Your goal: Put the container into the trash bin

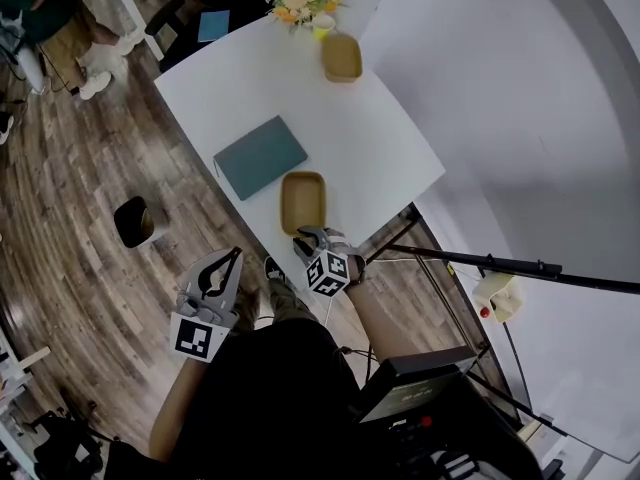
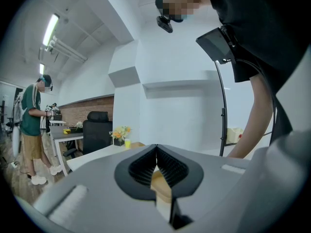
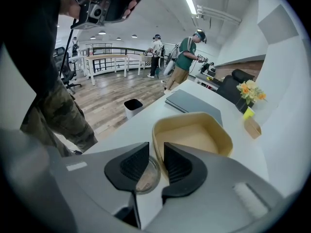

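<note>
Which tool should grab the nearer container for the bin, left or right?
Right: the right tool straddles the container's near rim, jaws apart; the left tool is shut, hanging beside the table.

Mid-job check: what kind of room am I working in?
Probably an open-plan office or lab workspace: a white table, a black office chair beyond it, and more desks across the room.

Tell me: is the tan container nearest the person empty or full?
Empty: the container shows only its bare tan bottom inside.
</note>
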Action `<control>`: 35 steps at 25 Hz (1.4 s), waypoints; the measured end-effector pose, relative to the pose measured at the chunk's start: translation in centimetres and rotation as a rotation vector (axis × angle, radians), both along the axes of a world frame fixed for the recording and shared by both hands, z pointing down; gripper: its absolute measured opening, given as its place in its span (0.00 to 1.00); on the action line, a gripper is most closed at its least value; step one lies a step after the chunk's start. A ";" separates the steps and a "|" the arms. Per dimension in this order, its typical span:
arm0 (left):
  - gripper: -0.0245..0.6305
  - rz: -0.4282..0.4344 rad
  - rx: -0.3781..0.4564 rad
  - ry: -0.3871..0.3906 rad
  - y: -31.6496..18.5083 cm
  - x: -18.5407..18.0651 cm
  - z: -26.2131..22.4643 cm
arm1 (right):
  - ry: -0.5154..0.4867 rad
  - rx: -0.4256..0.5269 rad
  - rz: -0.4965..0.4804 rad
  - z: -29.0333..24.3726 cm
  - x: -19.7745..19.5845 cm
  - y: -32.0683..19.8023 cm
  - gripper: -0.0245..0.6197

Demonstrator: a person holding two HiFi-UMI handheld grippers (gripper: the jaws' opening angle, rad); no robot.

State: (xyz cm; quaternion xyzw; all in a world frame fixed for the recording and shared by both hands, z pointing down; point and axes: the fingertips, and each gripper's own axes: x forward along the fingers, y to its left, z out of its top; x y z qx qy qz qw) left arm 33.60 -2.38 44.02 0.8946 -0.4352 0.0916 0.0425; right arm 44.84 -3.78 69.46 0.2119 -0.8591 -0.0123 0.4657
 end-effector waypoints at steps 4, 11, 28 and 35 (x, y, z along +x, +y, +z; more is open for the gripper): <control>0.04 -0.007 -0.010 -0.002 0.1 0.1 0.2 | 0.006 0.007 -0.006 0.0 0.1 -0.2 0.17; 0.04 -0.035 -0.100 0.043 -0.4 0.1 1.4 | -0.002 0.047 -0.032 -1.1 -0.1 -0.5 0.11; 0.19 0.060 -0.275 0.407 -4.6 -0.1 0.7 | -0.018 0.514 -0.332 -18.2 -3.5 1.1 0.09; 0.29 0.140 -0.325 0.554 -5.9 1.3 -1.5 | -0.014 0.593 -0.353 -21.4 -3.4 1.8 0.09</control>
